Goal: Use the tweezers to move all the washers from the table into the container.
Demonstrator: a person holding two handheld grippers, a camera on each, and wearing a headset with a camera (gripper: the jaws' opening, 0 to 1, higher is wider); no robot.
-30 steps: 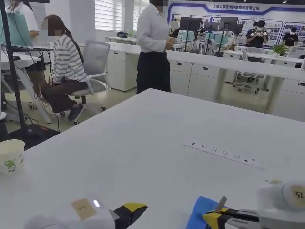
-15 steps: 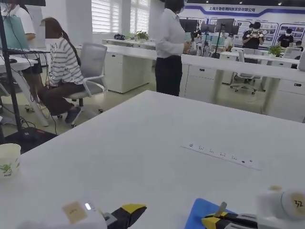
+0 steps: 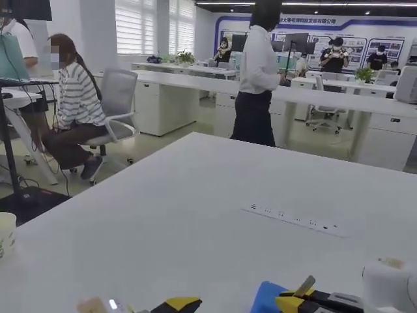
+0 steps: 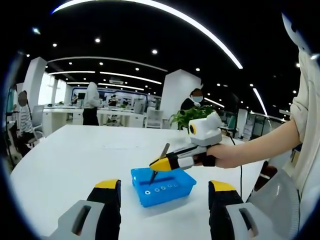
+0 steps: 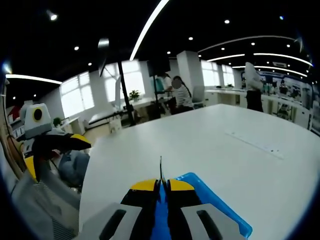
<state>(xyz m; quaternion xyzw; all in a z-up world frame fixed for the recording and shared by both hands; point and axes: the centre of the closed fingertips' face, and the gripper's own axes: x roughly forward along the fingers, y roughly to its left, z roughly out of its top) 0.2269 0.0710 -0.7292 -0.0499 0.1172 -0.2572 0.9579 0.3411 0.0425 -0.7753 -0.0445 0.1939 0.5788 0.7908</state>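
Note:
A blue container (image 4: 175,192) sits on the white table (image 4: 75,155) with several washers (image 4: 161,189) lying in a row inside it. My right gripper (image 4: 156,164) is shut on the tweezers (image 4: 159,161), whose tip points down into the container over the washers. In the right gripper view the jaws of the right gripper (image 5: 161,185) pinch the tweezers (image 5: 160,169) above the container (image 5: 217,206). My left gripper (image 4: 165,186) stands open just in front of the container, holding nothing. The head view catches the left gripper (image 3: 177,304), right gripper (image 3: 292,302) and container (image 3: 266,298) at its bottom edge.
A socket strip (image 3: 293,220) is set flush in the table beyond the container. A paper cup (image 3: 5,235) stands at the table's far left edge. A person stands past the far edge (image 3: 257,78); another sits on a chair (image 3: 71,104) to the left.
The head camera has tilted up, so both grippers sit lower in the picture. The standing person has walked to the right. The grippers keep their places by the container.

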